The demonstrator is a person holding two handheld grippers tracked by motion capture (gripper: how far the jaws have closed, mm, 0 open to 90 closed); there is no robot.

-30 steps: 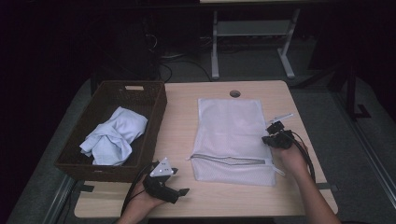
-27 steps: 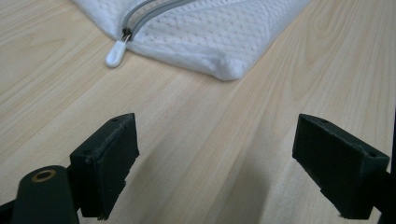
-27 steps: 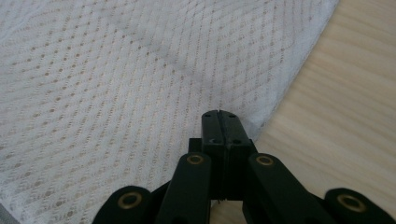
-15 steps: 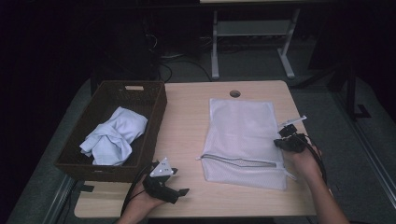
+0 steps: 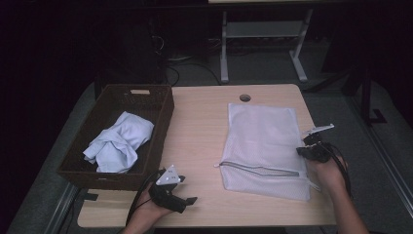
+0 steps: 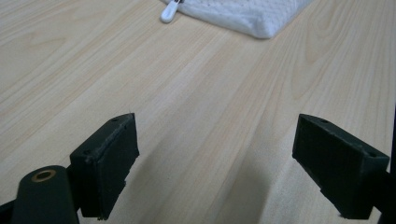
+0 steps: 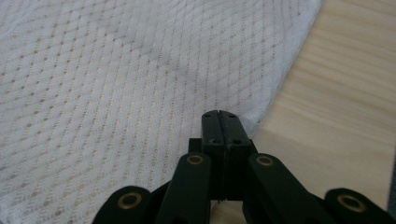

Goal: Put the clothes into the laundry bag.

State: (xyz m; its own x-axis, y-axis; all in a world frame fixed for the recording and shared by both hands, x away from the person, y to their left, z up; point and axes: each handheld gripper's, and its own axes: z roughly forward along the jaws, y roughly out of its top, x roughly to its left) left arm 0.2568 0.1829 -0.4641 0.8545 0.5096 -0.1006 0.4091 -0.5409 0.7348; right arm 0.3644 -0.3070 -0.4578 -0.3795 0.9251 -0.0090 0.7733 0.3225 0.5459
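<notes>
Here the white mesh laundry bag (image 5: 263, 146) lies flat on the right half of the table (image 5: 199, 131), its zipper (image 5: 258, 169) running along the near end. At the bag's three o'clock edge, the right gripper (image 5: 306, 148) has its jaws pressed together on the mesh, pinching the fabric rim (image 7: 254, 122). Toward eight o'clock from the bag, the left gripper (image 5: 187, 200) rests near the table's front edge, jaws spread wide over bare wood, gripping nothing. At nine o'clock sits a brown basket (image 5: 160, 126) holding a pale blue cloth (image 5: 119, 146).

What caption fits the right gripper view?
Right gripper, jaws shut, pinching the edge of a white mesh laundry bag on a wooden table.
</notes>
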